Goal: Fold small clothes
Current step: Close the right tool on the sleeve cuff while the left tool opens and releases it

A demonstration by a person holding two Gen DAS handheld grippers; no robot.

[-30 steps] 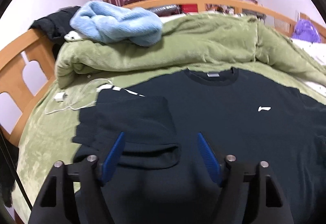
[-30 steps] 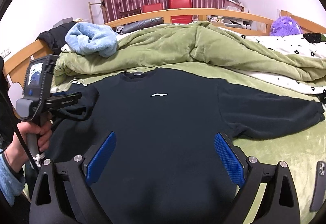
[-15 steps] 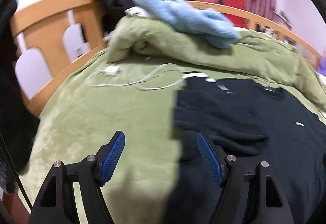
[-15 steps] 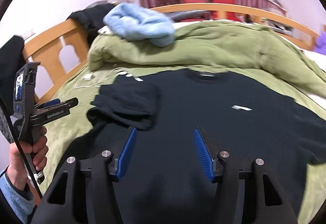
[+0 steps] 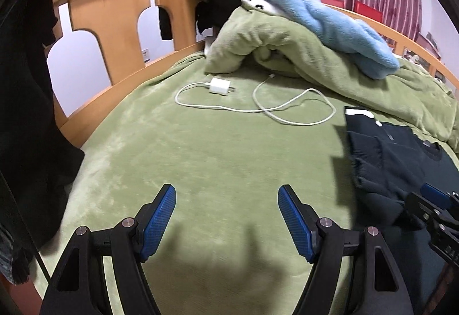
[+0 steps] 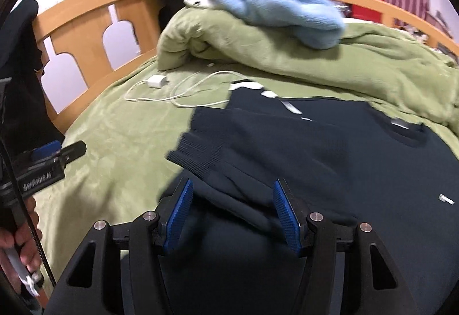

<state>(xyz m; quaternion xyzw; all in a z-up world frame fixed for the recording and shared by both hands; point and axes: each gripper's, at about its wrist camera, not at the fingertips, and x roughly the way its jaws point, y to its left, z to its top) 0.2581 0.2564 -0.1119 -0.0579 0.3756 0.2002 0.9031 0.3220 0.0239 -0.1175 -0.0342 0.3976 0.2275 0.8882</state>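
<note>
The left gripper (image 5: pixel 226 213) now hangs over bare green blanket (image 5: pixel 200 148), off the dark sweatshirt (image 5: pixel 401 160) it was above a second ago; the garment now sits at 3 o'clock in its view. Its jaws stand wide apart with nothing between them. The white charger and cable (image 5: pixel 221 86), earlier at 9 o'clock, now lie near 12 o'clock. The right gripper (image 6: pixel 232 211) has swung left toward the folded-over sleeve (image 6: pixel 206 154), and its jaws are narrower than a second ago, the sleeve's fold lying between them.
</note>
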